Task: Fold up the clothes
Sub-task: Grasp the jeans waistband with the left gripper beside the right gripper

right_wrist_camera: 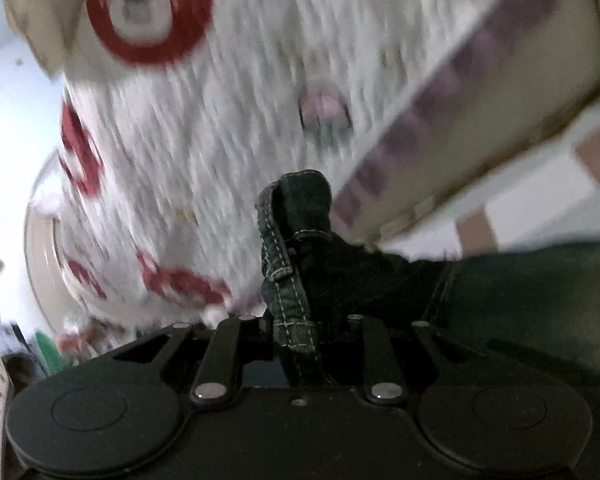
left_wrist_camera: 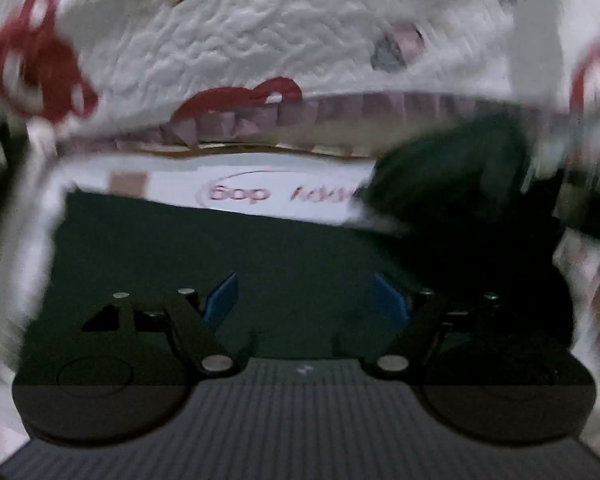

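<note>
Dark denim jeans are the garment. My right gripper is shut on the jeans' waistband, whose stitched belt loop sticks up between the fingers. In the left wrist view my left gripper is open, its blue pads apart and empty above dark green fabric. A dark bunched mass, probably the jeans, sits to its upper right. Both views are motion-blurred.
A white textured cover with red prints fills the background of both views. A pink-checked border runs along its edge. A white sheet with red lettering lies below it. Cluttered items show at lower left.
</note>
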{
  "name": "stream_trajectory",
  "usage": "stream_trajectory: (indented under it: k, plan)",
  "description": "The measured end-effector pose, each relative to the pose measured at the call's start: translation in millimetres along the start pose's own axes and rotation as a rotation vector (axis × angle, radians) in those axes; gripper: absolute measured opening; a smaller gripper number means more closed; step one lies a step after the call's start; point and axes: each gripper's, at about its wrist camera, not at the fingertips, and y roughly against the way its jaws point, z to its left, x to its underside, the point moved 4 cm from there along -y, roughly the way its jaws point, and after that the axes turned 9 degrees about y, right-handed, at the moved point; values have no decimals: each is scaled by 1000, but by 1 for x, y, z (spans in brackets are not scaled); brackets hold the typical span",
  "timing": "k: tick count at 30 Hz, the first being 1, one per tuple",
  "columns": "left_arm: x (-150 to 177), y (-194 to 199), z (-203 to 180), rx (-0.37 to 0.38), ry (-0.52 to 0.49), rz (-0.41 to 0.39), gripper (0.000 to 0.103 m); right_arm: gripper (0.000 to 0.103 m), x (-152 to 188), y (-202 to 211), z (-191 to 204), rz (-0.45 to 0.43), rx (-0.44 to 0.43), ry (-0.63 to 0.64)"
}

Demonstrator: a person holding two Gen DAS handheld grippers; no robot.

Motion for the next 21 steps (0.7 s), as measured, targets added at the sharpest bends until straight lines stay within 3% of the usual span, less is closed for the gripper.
stream_trajectory:
  k: [2,10,15,21]
  plan:
    - [7,-10,5,23,63,19,73,23,8,-6,4,17,21,57]
    - [8,-45,39,164,276,62,73,23,33,14,13,-121,70,202]
    - [7,-67,62,279,446,112,74,23,63,-13,10,-85,82,223]
    - [6,-73,62,460,523,187,76,24,86,-37,17,20,111,439]
